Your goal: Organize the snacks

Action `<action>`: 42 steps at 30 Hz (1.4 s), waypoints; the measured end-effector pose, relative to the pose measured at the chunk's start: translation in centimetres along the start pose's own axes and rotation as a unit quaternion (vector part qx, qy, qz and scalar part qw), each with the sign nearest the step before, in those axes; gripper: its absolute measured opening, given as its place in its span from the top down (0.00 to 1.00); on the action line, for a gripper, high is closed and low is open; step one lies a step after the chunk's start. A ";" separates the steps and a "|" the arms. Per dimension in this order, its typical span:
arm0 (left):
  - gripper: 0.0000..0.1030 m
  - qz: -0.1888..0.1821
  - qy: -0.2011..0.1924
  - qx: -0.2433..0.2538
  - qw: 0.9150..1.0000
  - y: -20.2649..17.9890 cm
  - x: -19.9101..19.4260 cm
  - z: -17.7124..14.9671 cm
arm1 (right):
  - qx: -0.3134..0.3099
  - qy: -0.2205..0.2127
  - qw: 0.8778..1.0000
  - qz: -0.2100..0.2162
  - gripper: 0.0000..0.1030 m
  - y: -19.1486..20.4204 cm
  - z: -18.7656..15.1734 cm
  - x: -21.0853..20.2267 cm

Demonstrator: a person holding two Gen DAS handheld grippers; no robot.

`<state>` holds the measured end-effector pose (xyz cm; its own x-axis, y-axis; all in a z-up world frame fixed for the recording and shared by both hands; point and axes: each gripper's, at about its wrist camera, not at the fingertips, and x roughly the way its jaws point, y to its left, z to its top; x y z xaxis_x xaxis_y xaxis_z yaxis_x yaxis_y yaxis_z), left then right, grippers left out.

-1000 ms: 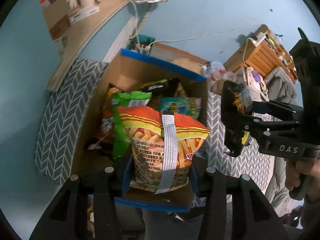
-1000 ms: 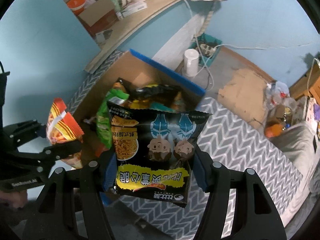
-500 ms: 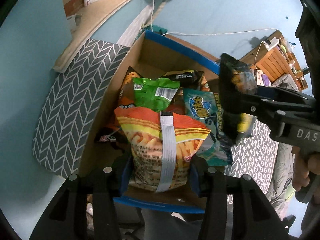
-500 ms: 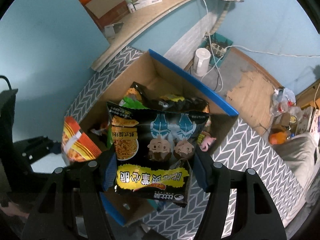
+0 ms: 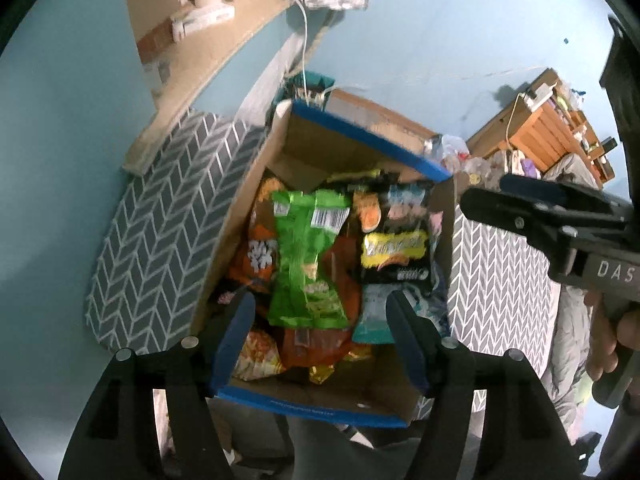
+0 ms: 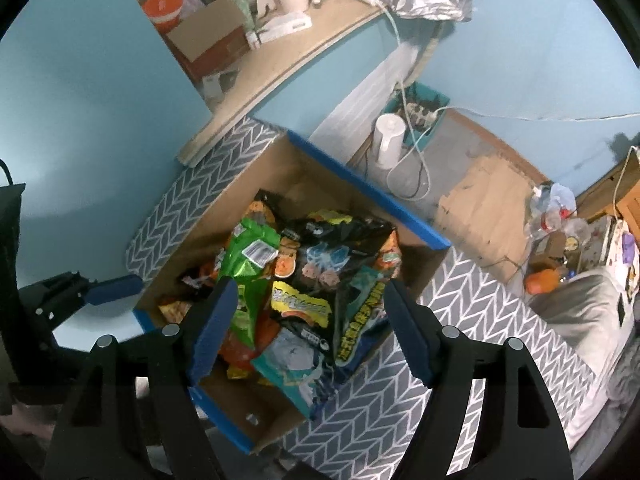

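Well, both claws hang spread and empty over the cardboard box (image 6: 372, 188), left gripper (image 5: 320, 336) and right gripper (image 6: 306, 320) alike. Snack bags (image 6: 304, 280) are heaped inside; nothing seems left outside, so the job looks nearly finished.

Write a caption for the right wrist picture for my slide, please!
Open right hand-held gripper above a cardboard box full of snack bags.

Both tongs (image 5: 320, 336) (image 6: 308, 320) released their snack bags (image 5: 394, 248) into the box (image 5: 360, 136).
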<state>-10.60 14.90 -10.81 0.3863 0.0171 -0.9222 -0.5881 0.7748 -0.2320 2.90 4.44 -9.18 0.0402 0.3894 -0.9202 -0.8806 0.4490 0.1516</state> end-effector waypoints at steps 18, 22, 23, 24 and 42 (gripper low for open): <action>0.17 -0.007 -0.053 -0.005 0.999 -1.8 -5.2 2.1 | 0.044 -0.088 0.993 -0.057 0.24 -2.2 -0.9 -8.2; 0.16 -0.004 -0.054 -0.003 0.999 -2.5 -6.0 2.5 | 0.054 -0.102 0.991 -0.063 0.24 -2.6 -1.3 -9.5; 0.16 -0.004 -0.056 -0.004 0.998 -2.6 -6.2 2.6 | 0.057 -0.105 0.991 -0.065 0.24 -2.7 -1.4 -9.8; 0.16 -0.003 -0.058 -0.004 0.998 -2.8 -6.3 2.7 | 0.061 -0.107 0.990 -0.066 0.24 -2.9 -1.6 -10.0; 0.16 0.037 -0.107 0.023 0.993 -5.8 -9.3 2.4 | 0.085 -0.114 0.988 -0.063 0.24 -4.3 -3.0 -11.5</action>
<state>-9.08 11.81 -0.11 0.4881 0.2054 -0.8483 -0.5896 0.7942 -0.1470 4.82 -4.43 -0.33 0.2657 0.4839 -0.8338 -0.7704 0.6265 0.1181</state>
